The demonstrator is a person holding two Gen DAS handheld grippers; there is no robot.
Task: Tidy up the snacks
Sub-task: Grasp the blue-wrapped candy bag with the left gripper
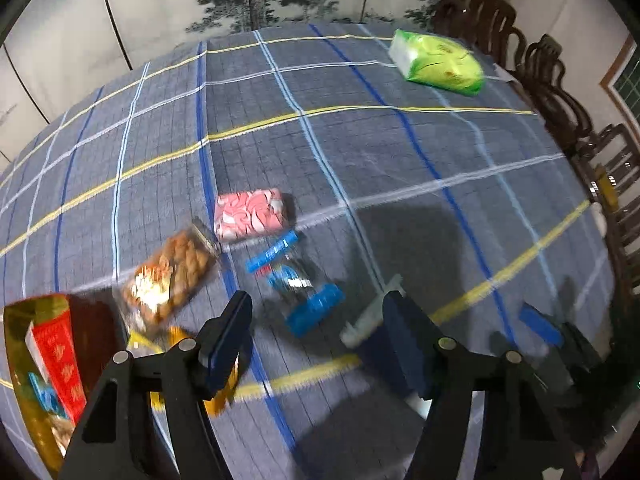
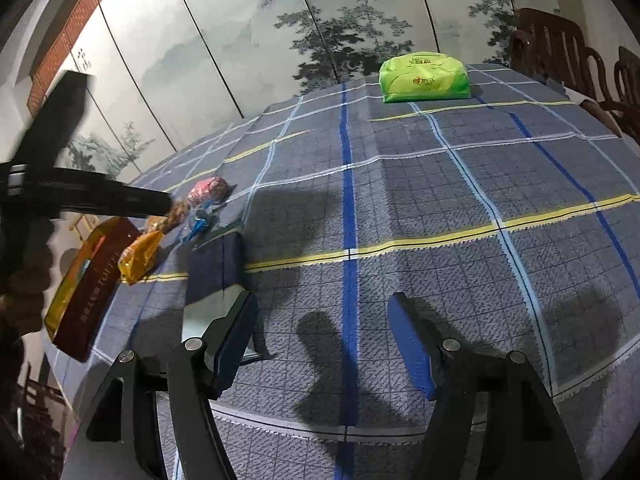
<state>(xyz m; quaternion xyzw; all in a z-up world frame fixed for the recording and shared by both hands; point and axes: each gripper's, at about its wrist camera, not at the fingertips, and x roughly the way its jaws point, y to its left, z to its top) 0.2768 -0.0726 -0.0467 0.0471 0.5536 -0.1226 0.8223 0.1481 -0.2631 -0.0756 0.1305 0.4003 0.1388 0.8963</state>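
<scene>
Snacks lie clustered at the lower left of the left wrist view, just beside the gold-rimmed box [image 1: 24,360] that already holds a red packet, likely their collecting place. From left to right come a brown biscuit bag [image 1: 170,280], a pink packet [image 1: 250,214] and a blue-wrapped candy [image 1: 298,284], all on the checked counter [image 1: 400,180]. The left gripper [image 1: 316,340] hangs over them, jaws apart and empty. The right gripper [image 2: 324,344], at lower centre of its view, stands parted over bare cloth. A green pack [image 2: 424,76] sits far off at upper right.
</scene>
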